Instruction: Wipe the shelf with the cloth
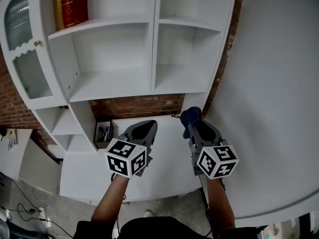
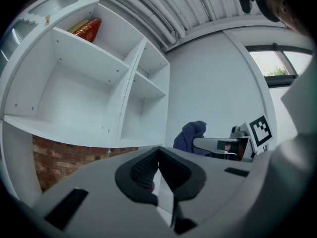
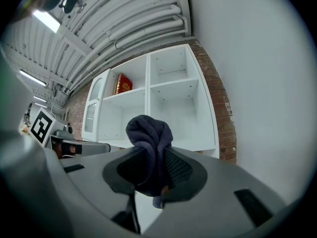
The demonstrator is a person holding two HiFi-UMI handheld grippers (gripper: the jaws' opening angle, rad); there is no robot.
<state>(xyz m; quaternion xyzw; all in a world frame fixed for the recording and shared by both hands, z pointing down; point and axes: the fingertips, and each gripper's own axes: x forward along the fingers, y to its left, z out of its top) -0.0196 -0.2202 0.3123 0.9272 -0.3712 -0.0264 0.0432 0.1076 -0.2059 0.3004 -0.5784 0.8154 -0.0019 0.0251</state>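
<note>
- Head view, steeply down: both tools raised side by side over a white surface (image 1: 169, 169), below and in front of the white shelf (image 1: 109, 83).
- Clamped in the right tool (image 1: 194, 126): the dark blue cloth (image 1: 191, 115), bunched up and poking out past the tips. Same grip plain in the right gripper view, with folds of cloth wedged between the pads.
- Left tool (image 2: 158, 156): closed on nothing, pads pressed together along a thin seam.
- Cloth apart from every board of the shelf, touching none of them.
- Step in hand, as a judgement: bringing the cloth up to the shelf, with the wiping itself not yet begun.
- Next move, judged only: lifting and reaching the right tool forward until the bunched end of the cloth lands flat on a board, then sweeping across with light, even pressure.
- Bare lower compartments likely the easier start.
- Worth steering clear of the red item (image 1: 70, 4) on the upper left board.
- No clear job for the left tool beyond keeping out of the sweep.
</note>
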